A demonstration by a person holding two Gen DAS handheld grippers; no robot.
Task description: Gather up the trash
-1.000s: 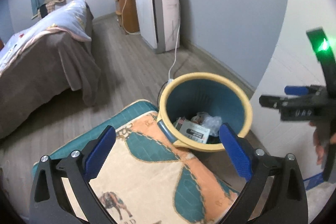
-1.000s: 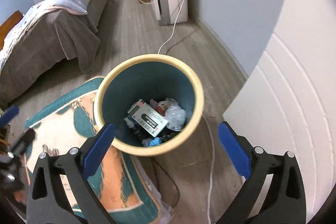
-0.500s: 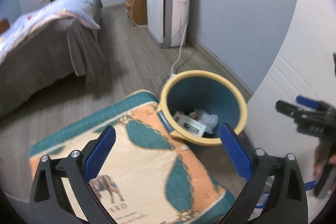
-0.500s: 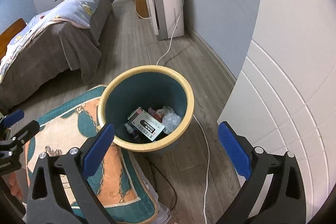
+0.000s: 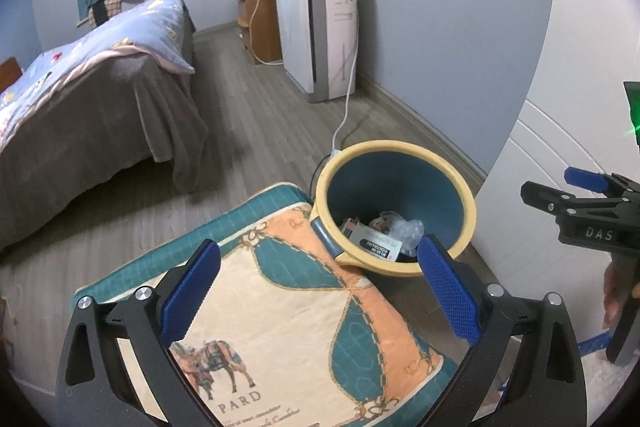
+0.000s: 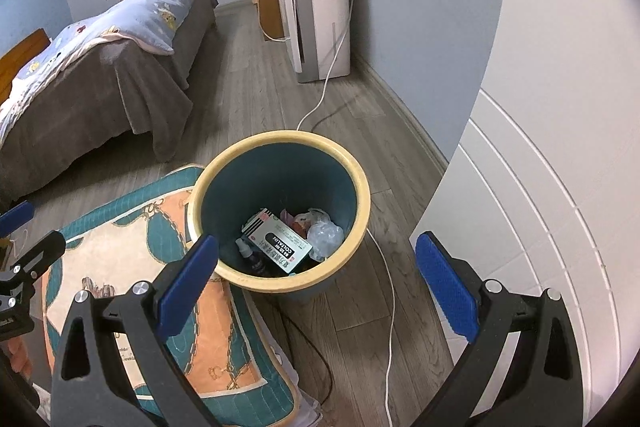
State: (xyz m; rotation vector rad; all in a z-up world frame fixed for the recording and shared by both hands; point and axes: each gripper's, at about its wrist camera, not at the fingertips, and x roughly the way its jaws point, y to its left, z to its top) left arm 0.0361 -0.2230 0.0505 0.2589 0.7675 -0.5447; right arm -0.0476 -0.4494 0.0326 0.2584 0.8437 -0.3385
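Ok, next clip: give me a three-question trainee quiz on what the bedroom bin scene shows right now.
1. True or false: both the left gripper and right gripper are open and hold nothing.
2. Where does the white printed cardboard box lie? A) on the patterned cushion B) inside the round teal bin with the yellow rim C) on the floor
3. Fill in: a white ____ runs along the wooden floor past the bin.

Key: 1 true; 2 B; 3 cable

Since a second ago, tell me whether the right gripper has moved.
Yes. The right gripper has pulled up and back from the bin: in its own view the bin looks smaller and more floor shows around it. It is open and empty.
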